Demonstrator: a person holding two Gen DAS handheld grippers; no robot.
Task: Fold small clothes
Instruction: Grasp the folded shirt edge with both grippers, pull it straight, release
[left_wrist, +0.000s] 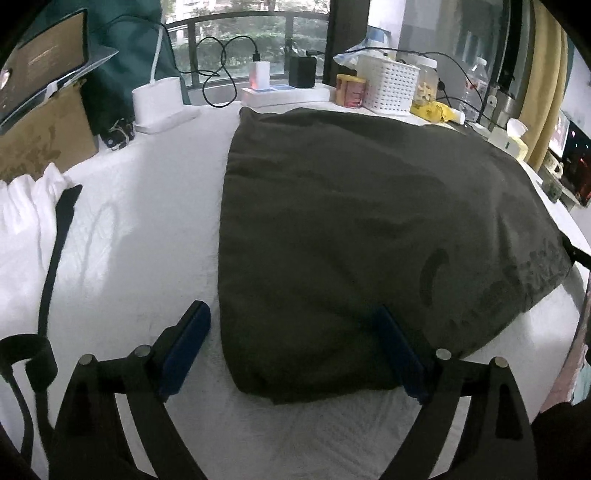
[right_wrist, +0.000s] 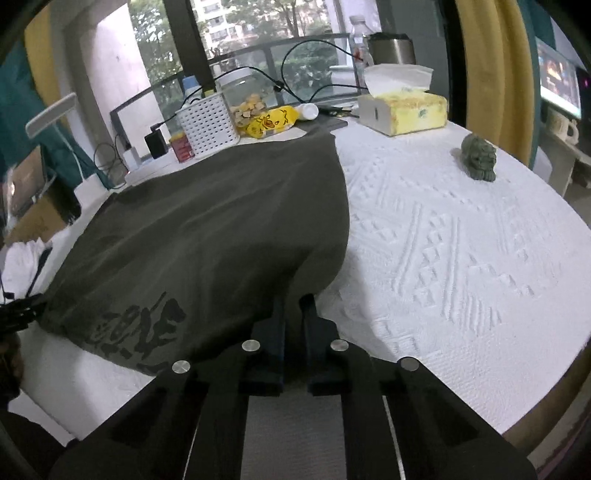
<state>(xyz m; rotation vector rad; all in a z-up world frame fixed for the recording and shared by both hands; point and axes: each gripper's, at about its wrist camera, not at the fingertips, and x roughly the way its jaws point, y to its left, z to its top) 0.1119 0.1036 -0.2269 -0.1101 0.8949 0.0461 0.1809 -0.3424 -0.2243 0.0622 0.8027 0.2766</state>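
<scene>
A dark olive garment (left_wrist: 351, 221) lies folded flat on the white tablecloth (left_wrist: 129, 240). My left gripper (left_wrist: 291, 309) is open wide at its near left corner. One blue pad (left_wrist: 188, 343) is over the bare cloth and the other fingertip (left_wrist: 397, 347) rests over the fabric, so the corner lies between them unpinched. In the right wrist view the same garment (right_wrist: 203, 229) shows a dark printed design (right_wrist: 140, 332) near its front edge. My right gripper (right_wrist: 293, 299) is shut on the garment's near right edge, and the fabric bunches up into the closed fingers.
At the back stand a white perforated basket (right_wrist: 208, 123), a snack jar (right_wrist: 247, 96), a tissue box (right_wrist: 406, 110) and a power strip (left_wrist: 284, 94) with cables. A stone figurine (right_wrist: 479, 157) sits at the right. A white cloth (left_wrist: 26, 214) with a black strap (left_wrist: 55, 240) lies at the left, beside a cardboard box (left_wrist: 44, 136).
</scene>
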